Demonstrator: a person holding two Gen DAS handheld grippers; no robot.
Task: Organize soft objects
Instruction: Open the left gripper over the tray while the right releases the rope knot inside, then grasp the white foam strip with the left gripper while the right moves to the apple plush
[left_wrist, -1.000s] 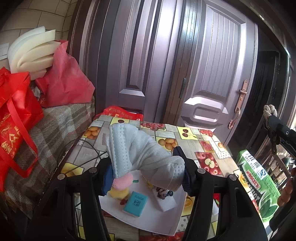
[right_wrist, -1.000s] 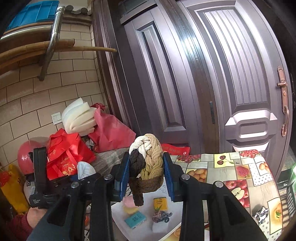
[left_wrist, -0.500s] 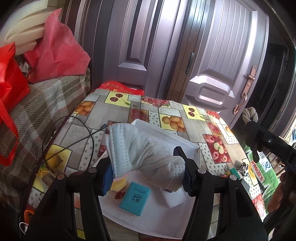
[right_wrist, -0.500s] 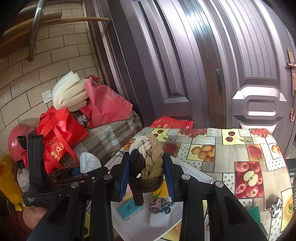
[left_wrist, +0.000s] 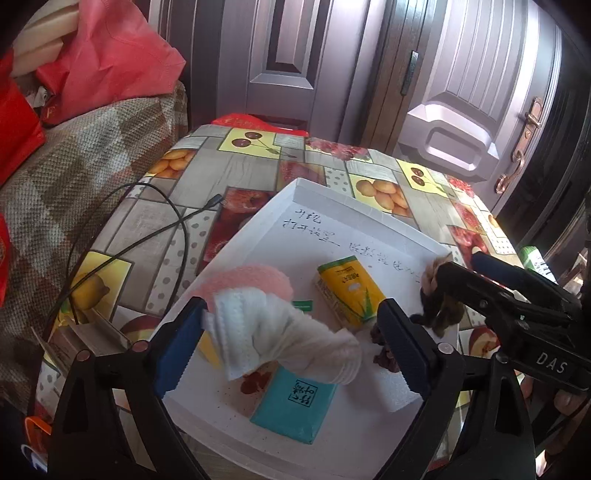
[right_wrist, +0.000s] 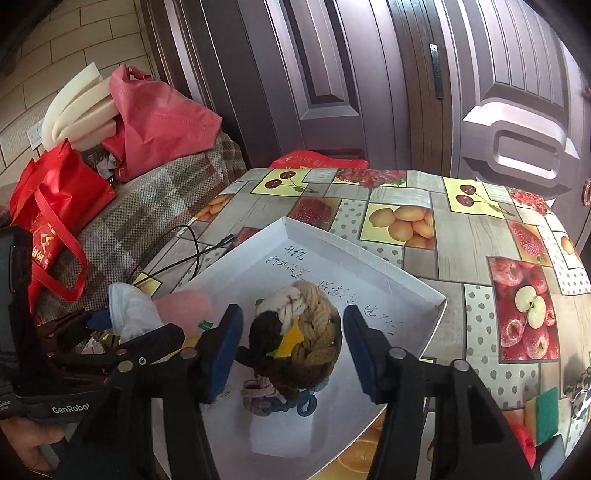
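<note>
Both grippers are positioned over a shallow white tray (left_wrist: 373, 212) that rests on a table (right_wrist: 461, 229) covered with a fruit-print cloth. The left gripper (left_wrist: 291, 345) has its fingers spread wide and still opening; a rolled white cloth (left_wrist: 280, 341) lies between them, its folded end against the blue pad of the near-side finger (left_wrist: 177, 350) at the picture's left, while a clear gap separates its rounded end from the opposite finger, so no clamp is evident. The cloth sits over a pink sponge (left_wrist: 255, 280) and just above a teal packet (left_wrist: 295, 406), both inside the tray. A yellow packet (left_wrist: 349, 291) lies on the tray floor further in, near handwritten lines. The right gripper (right_wrist: 291, 350) likewise has its fingers apart and opening; a braided rope knot (right_wrist: 299, 332) in cream, tan and dark brown sits between them, with visible gaps to both blue pads, one of them (right_wrist: 221, 354) at the picture's left. The knot is in the tray, on or just above a small bundle of hair ties (right_wrist: 277, 400) and a white block; whether it has fully settled cannot be told. A black cable (left_wrist: 147, 236) lies on the table beside the tray. A hand (right_wrist: 26, 446) grips the left tool's handle at the lower left of the right view.
</note>
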